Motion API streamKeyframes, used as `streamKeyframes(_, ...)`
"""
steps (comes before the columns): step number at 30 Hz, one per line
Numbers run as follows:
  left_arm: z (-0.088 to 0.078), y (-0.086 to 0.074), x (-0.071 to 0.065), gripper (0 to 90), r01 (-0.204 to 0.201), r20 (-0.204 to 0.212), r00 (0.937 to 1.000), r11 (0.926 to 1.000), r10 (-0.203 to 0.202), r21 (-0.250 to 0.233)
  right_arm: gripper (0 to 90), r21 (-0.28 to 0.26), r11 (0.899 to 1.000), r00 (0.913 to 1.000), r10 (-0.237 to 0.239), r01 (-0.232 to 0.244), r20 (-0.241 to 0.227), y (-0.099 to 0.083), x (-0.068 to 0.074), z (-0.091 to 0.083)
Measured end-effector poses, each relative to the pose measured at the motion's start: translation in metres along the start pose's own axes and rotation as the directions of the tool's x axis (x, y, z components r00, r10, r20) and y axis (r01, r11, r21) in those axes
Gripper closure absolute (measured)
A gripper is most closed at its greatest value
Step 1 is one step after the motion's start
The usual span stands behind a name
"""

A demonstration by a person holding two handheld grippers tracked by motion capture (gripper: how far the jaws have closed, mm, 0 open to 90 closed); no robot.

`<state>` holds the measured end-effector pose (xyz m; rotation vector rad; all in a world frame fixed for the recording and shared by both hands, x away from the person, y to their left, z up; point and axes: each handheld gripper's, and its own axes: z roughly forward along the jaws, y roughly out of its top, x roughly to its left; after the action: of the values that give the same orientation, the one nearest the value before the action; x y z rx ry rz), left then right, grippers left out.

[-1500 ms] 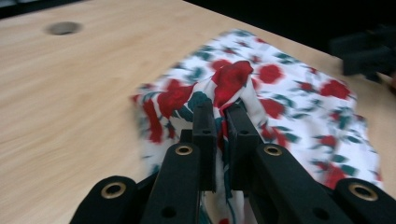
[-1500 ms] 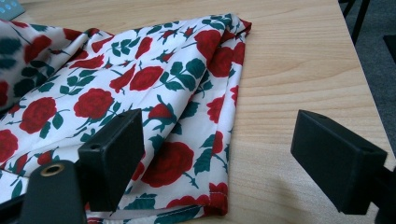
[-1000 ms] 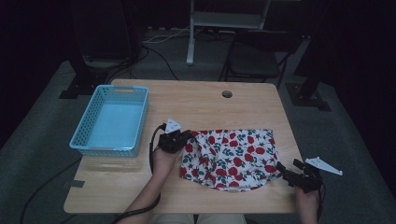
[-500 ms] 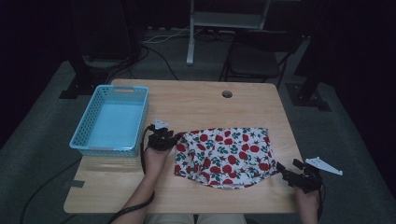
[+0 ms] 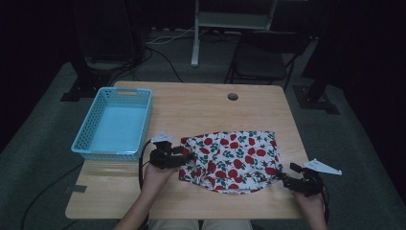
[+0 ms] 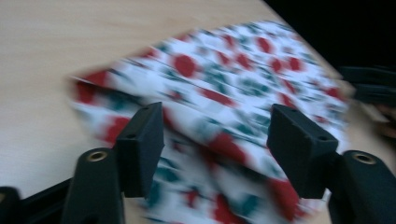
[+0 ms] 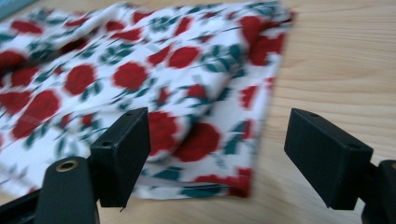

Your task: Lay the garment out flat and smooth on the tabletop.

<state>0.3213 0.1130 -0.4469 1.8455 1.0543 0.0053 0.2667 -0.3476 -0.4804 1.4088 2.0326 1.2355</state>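
Rose-print cloth (image 5: 231, 159) lay rumpled on the wooden table (image 5: 210, 110), right of the blue basket (image 5: 116, 123). Left gripper (image 5: 186, 157) and right gripper (image 5: 283, 176) sat at opposite ends, both jaws wide, holding nothing; probably placed to grasp both ends.

The cloth (image 5: 232, 160) is white, printed with red roses and dark green leaves. The basket (image 5: 86, 134) is light blue, the table (image 5: 210, 105) pale wood, and both grippers' jaws are black.
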Motion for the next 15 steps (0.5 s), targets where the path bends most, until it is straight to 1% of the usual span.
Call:
streamKeyframes(1,0.000,0.000,0.000,34.6,0.000,0.000,1.0000,1.0000,0.000,0.000,21.9,0.000,1.000,1.0000,0.000,0.000,0.000,0.000,0.000,0.000)
streamKeyframes(2,0.002,-0.003,-0.004,34.6,-0.015,0.005,0.9999,0.9998,0.015,0.012,21.9,0.009,1.000,0.9997,-0.018,0.018,-0.015,0.002,0.004,0.001)
streamKeyframes(3,0.004,-0.005,-0.007,31.5,-0.022,0.002,0.9998,0.9995,0.022,0.024,21.9,0.023,0.999,0.9988,-0.030,0.031,-0.039,0.004,0.009,0.003)
streamKeyframes(4,0.007,-0.009,-0.010,31.5,-0.033,0.000,0.9994,0.9983,0.033,0.047,21.9,0.023,0.999,0.9988,-0.030,0.031,-0.039,0.004,0.009,0.003)
streamKeyframes(5,0.011,-0.012,-0.011,31.1,-0.043,0.001,0.9991,0.9967,0.043,0.069,21.9,0.035,0.999,0.9982,-0.030,0.032,-0.051,0.006,0.011,0.005)
streamKeyframes(6,0.013,-0.014,-0.012,31.1,-0.044,-0.001,0.9990,0.9954,0.044,0.085,21.9,0.048,0.998,0.9979,-0.034,0.037,-0.055,0.007,0.012,0.006)
streamKeyframes(7,0.015,-0.016,-0.012,31.1,-0.046,0.008,0.9990,0.9943,0.045,0.097,22.0,0.056,0.997,0.9979,-0.046,0.048,-0.046,0.008,0.013,0.008)
streamKeyframes(8,0.017,-0.017,-0.013,31.1,-0.049,0.015,0.9987,0.9927,0.048,0.110,22.3,0.063,0.996,0.9975,-0.055,0.058,-0.043,0.009,0.015,0.009)
streamKeyframes(10,0.022,-0.018,-0.014,31.2,-0.051,0.038,0.9982,0.9887,0.046,0.141,23.2,0.069,0.996,0.9974,-0.051,0.054,-0.052,0.012,0.015,0.011)
streamKeyframes(12,0.028,-0.017,-0.014,31.3,-0.060,0.036,0.9979,0.9820,0.054,0.179,25.5,0.083,0.995,0.9974,-0.046,0.051,-0.056,0.015,0.015,0.014)
streamKeyframes(13,0.031,-0.017,-0.014,33.7,-0.070,0.036,0.9973,0.9795,0.064,0.189,26.8,0.096,0.994,0.9976,-0.046,0.051,-0.052,0.016,0.015,0.015)
streamKeyframes(14,0.033,-0.017,-0.013,38.1,-0.082,0.029,0.9965,0.9772,0.078,0.196,28.0,0.107,0.993,0.9975,-0.049,0.055,-0.050,0.018,0.015,0.017)
streamKeyframes(15,0.035,-0.018,-0.013,44.2,-0.102,0.030,0.9948,0.9731,0.098,0.207,31.3,0.119,0.991,0.9969,-0.060,0.066,-0.052,0.019,0.016,0.019)
